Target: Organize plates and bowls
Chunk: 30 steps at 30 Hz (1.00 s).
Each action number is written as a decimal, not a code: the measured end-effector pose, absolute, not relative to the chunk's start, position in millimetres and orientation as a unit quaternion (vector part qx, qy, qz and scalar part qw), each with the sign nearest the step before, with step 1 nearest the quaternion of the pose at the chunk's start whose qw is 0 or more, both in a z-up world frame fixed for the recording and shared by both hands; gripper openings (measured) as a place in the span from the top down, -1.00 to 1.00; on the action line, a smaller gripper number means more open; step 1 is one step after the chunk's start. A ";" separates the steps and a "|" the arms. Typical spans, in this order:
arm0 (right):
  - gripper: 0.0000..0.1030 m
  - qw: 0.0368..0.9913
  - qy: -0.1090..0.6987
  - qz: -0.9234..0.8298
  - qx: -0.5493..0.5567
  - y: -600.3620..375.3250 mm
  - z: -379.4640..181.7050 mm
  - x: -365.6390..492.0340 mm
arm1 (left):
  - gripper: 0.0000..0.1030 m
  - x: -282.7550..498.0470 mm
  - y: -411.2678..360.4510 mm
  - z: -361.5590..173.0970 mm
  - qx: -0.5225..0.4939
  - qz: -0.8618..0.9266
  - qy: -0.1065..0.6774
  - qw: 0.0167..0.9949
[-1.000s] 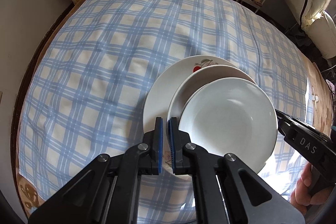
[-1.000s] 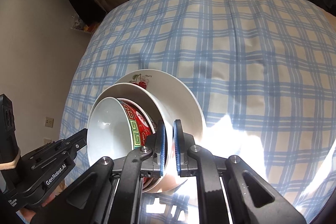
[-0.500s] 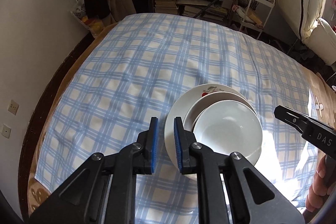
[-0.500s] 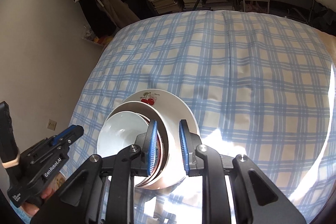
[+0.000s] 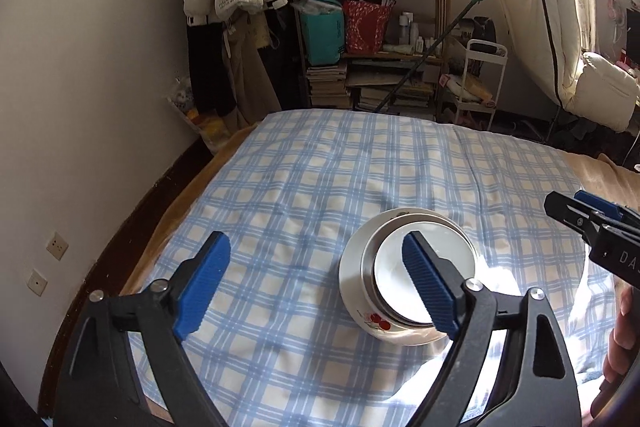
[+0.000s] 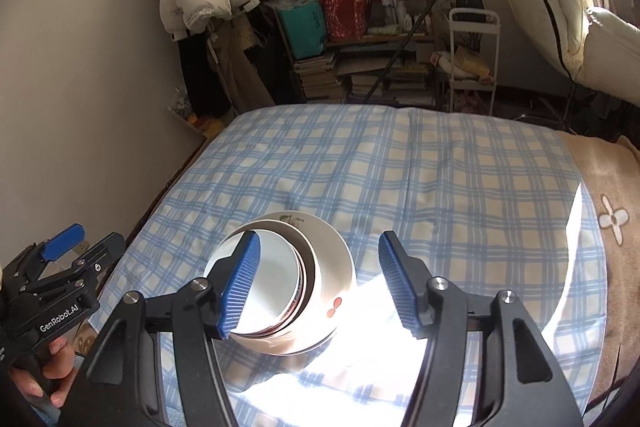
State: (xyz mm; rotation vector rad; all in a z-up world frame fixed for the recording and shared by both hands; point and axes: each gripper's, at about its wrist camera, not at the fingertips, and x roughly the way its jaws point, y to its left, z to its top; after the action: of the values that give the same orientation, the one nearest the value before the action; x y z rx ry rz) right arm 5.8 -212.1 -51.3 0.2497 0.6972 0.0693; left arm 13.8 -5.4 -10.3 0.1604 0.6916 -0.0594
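The stack of plates and bowls (image 5: 404, 279) sits on the bed (image 5: 320, 187), which is covered with a blue checked cloth, with a white bowl (image 6: 266, 287) nested on top and a large plate with a cherry picture (image 6: 334, 283) at the bottom. The left gripper (image 5: 316, 285) is spread wide and holds nothing (its right finger passes in front of the stack in the left wrist view). The right gripper (image 6: 318, 285) is also wide and empty, hanging above the stack without touching it.
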 end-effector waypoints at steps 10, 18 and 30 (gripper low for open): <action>-1.00 0.965 0.250 0.020 0.077 -208.4 -21.8 -39.3 | -0.95 -35.7 -0.8 8.9 0.101 -0.019 0.268 0.958; -1.00 0.966 0.252 0.008 0.061 -202.2 -29.5 -47.5 | -0.97 -53.9 10.2 12.4 0.083 -0.015 0.239 0.967; -1.00 0.970 0.243 0.004 0.024 -190.7 -35.8 -44.9 | -0.97 -45.6 11.1 2.2 0.084 0.005 0.246 0.966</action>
State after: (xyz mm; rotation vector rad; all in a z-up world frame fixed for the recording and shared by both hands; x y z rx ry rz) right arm -44.9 -190.7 -35.8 0.0486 0.4917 0.0079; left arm -45.6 11.1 2.2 0.1700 0.4973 0.0108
